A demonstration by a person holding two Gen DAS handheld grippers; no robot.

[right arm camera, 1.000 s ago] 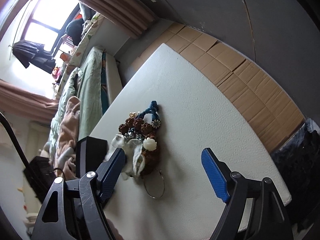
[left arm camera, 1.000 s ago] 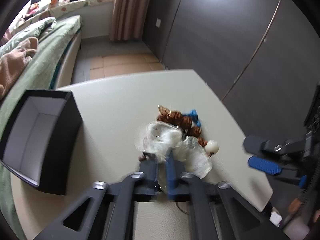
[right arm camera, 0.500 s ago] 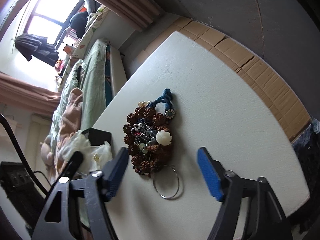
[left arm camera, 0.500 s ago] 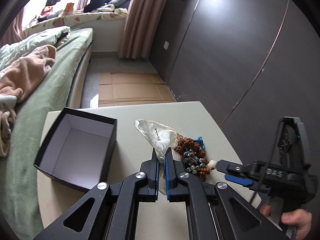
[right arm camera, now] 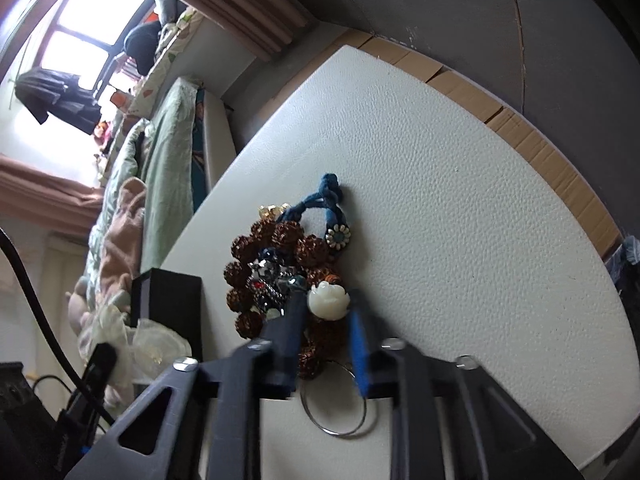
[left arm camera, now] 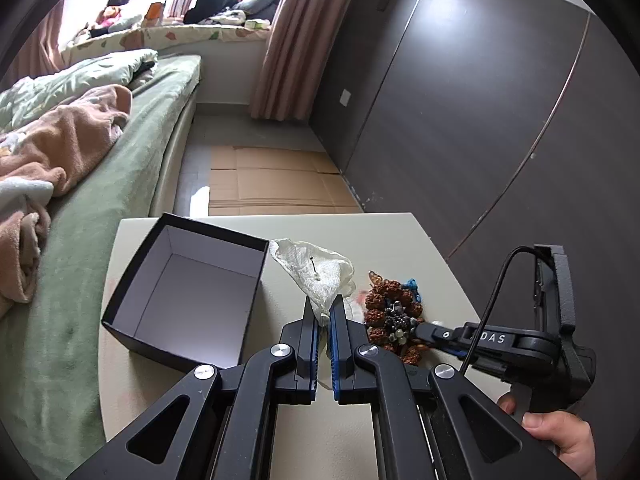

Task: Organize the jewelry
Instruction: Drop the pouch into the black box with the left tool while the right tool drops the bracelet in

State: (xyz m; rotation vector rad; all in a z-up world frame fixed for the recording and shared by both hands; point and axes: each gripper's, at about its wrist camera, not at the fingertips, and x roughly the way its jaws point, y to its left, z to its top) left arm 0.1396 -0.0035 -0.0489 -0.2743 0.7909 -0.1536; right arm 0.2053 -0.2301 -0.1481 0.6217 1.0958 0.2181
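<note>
the left claw (left arm camera: 323, 312) is clamping a crumpled white translucent plastic bag (left arm camera: 320, 272) between its black and blue fingers (left arm camera: 308, 328), jaws pressed nearly together on the bag's lower end. the bag is standing up above the pale leather-textured desk (left arm camera: 224, 396), just to the right of the open black cardboard box with a pale lining (left arm camera: 188, 292), which is sitting on the desk's left part.

the heap of jewelry (right arm camera: 284, 276), a tangle of brown knobbly seed beads, a dark blue cord, sparkly metal pieces and a white carved flower bead (right arm camera: 329, 300), is lying on the desk to the right of the box, with the bag between them. a thin silver wire hoop (right arm camera: 335, 404) is lying at the heap's near edge.

the right claw (right arm camera: 326, 320) is down on that heap; its jaws have just been closing and are now narrow, with the white flower bead and brown beads between them. whether the pads are pressing on the beads is not clear. a hand (left arm camera: 560, 436) is holding the right claw's handle.
</note>
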